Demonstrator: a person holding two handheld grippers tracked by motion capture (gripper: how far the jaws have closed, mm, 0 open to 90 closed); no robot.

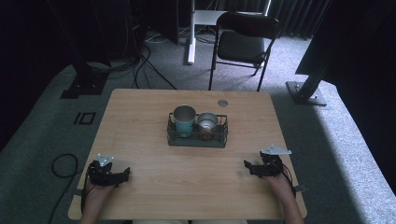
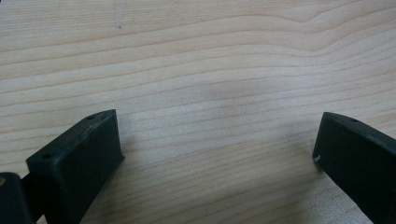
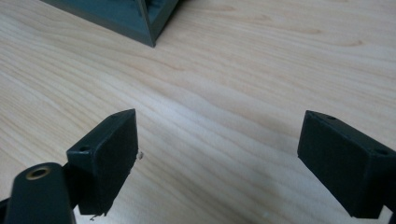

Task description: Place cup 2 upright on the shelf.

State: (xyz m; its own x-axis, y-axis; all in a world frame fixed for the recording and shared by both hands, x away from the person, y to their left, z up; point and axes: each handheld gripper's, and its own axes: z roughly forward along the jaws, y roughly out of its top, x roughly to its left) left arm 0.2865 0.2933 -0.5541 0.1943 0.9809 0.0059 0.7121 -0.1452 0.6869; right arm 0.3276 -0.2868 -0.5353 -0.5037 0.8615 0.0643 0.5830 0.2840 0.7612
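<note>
The wire basket [image 1: 198,138] stands at the middle of the table [image 1: 140,116], holding a teal cup [image 1: 184,120] on the left and a metal cup [image 1: 208,122] just beside it. The left gripper [image 1: 125,173] and the right gripper [image 1: 246,164] rest near the front edge, well apart from the basket, both with jaws wide and holding nothing.

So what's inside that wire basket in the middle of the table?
The wire basket holds two metal cups side by side: a teal cup and a shorter silver cup. Their bases and the basket floor are hidden.
</note>
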